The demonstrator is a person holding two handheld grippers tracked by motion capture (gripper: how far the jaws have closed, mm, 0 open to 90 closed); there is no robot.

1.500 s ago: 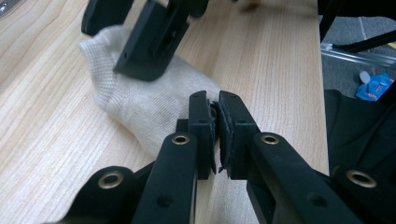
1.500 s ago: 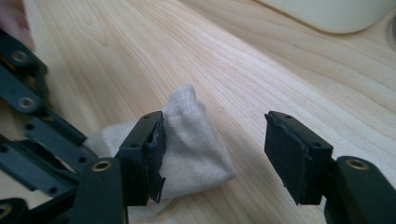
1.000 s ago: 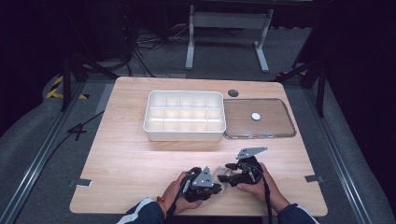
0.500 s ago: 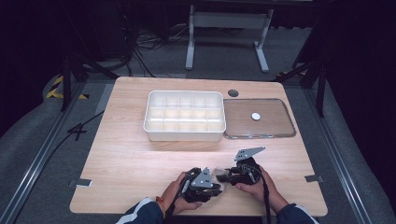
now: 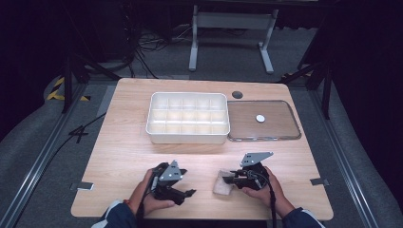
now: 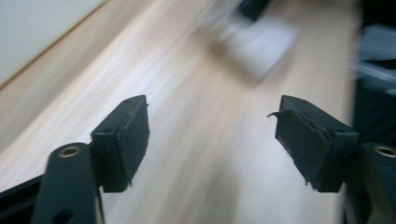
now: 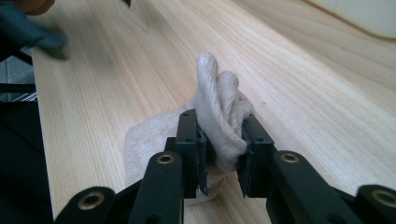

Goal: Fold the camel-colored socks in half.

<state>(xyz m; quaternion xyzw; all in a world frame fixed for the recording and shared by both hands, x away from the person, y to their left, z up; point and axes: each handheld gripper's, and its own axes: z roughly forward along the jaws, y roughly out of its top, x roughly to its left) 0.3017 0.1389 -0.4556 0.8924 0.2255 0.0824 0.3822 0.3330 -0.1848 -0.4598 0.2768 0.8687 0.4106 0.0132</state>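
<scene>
Jaws clamped on cloth over on the right gripper (image 7: 219, 154) — its two black pads have just been closing and now pinch a bunched fold of the white sock (image 7: 219, 107), which pokes up between them while the rest of it lies flat on the wood. From the high view, that sock (image 5: 222, 184) sits near the front edge of the tabletop (image 5: 128, 152), a little right of centre, with the right gripper (image 5: 228, 176) coming in from its right side, held in the person's right hand (image 5: 266, 187).

Over to the left gripper (image 6: 212, 140) — jaws spread wide, just been opening, nothing between them but bare wood grain, and its picture is blurred. From above, the left gripper (image 5: 187, 192) sits near the front edge, left of the sock and apart from it.

Farther back, the white compartment tray (image 5: 187, 137) stands mid-table, and just beside it on the right lies the clear lid (image 5: 280, 130) — flat, near the back right corner.
</scene>
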